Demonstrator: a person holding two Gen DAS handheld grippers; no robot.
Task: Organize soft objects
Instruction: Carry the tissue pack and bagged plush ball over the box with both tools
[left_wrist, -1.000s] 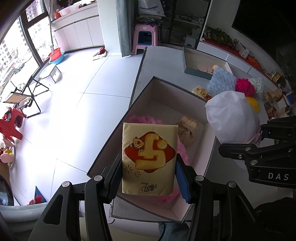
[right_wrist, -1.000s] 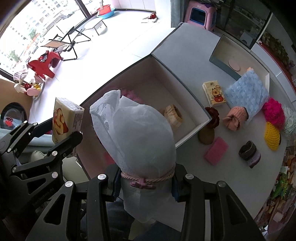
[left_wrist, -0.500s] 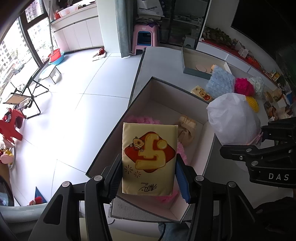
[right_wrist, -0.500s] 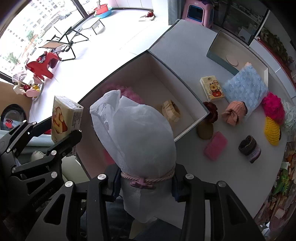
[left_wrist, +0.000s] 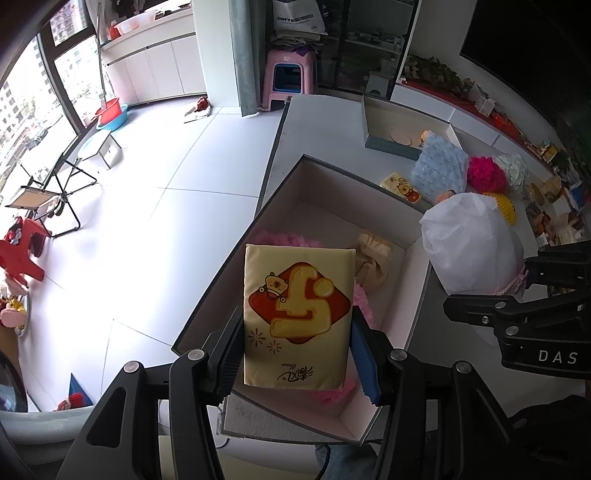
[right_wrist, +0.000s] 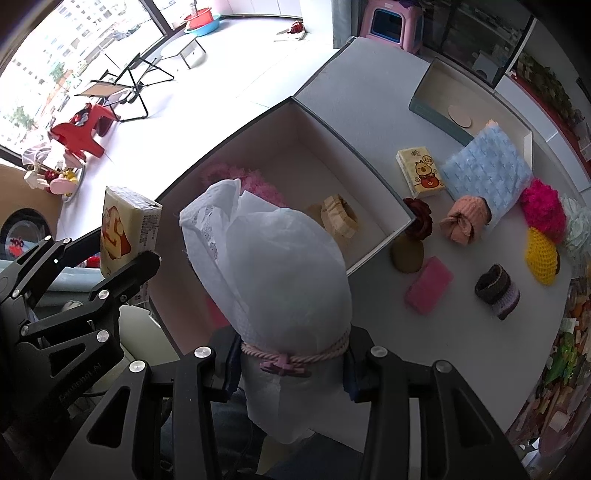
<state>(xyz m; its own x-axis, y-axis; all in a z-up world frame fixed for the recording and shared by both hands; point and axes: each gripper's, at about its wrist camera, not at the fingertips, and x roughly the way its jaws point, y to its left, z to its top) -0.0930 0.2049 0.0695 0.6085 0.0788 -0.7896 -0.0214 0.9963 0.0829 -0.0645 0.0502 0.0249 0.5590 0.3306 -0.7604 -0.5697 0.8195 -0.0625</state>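
My left gripper (left_wrist: 295, 350) is shut on a yellow tissue pack (left_wrist: 295, 317) and holds it above the near end of a large open grey box (left_wrist: 280, 192). The pack also shows in the right wrist view (right_wrist: 122, 229). My right gripper (right_wrist: 291, 362) is shut on a white cloth bag (right_wrist: 280, 273) tied with a pink cord, held above the box's near right side; the bag also shows in the left wrist view (left_wrist: 472, 251). Inside the box (right_wrist: 354, 155) lie a pink fluffy item (left_wrist: 273, 238) and a beige knit item (right_wrist: 338, 218).
On the grey table (right_wrist: 369, 92) right of the box lie a second tissue pack (right_wrist: 421, 171), a blue cloth (right_wrist: 487, 166), pink, dark red, magenta, yellow and brown soft items, and a pink sponge (right_wrist: 428, 290). A shallow teal box (right_wrist: 439, 114) stands behind. The floor drops away left.
Both grippers have drawn back and up a little from the table with their loads still held; the box and the table items look slightly farther away.
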